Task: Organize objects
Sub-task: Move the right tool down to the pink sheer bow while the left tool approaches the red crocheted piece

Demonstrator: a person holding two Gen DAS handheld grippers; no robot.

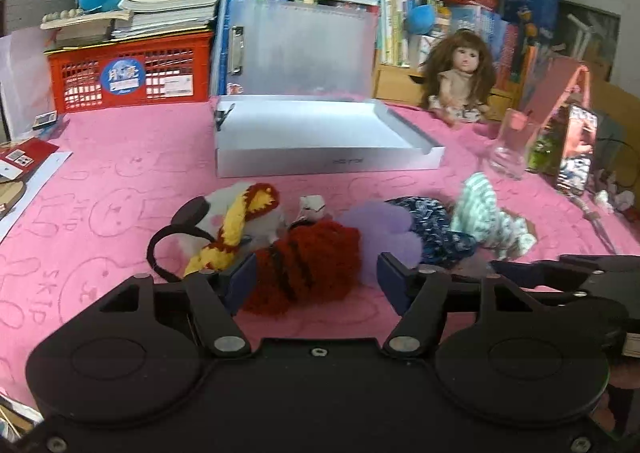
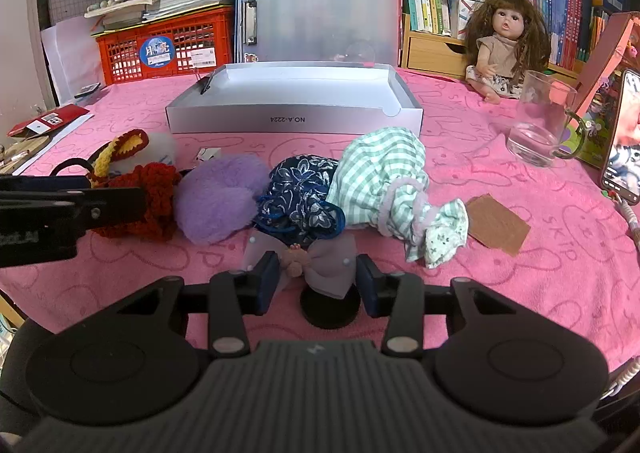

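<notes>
the left gripper (image 1: pixel 316 277) holds its jaws apart around a fuzzy red knitted garment (image 1: pixel 310 265) on the pink worktop (image 1: pixel 120 181). the right gripper (image 2: pixel 318 279) spreads its jaws around a pale lilac fabric bow (image 2: pixel 326 267), near the open grey shallow box (image 2: pixel 294 103).

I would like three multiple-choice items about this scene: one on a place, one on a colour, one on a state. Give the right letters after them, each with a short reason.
1. Where does the doll sit?
A. inside the white box
B. behind and to the right of the white box
C. on the red crate

2. What colour is the fluffy piece between the red knitted item and the dark floral garment?
A. purple
B. yellow
C. black

3. How is the left gripper?
A. shut on the glass mug
B. shut with nothing in it
C. open around the red knitted item

Answers: 1 B, she sits by the shelf, right of the box. 2 A, it is plainly lilac. 3 C, a finger shows at each side of the red knit.
</notes>
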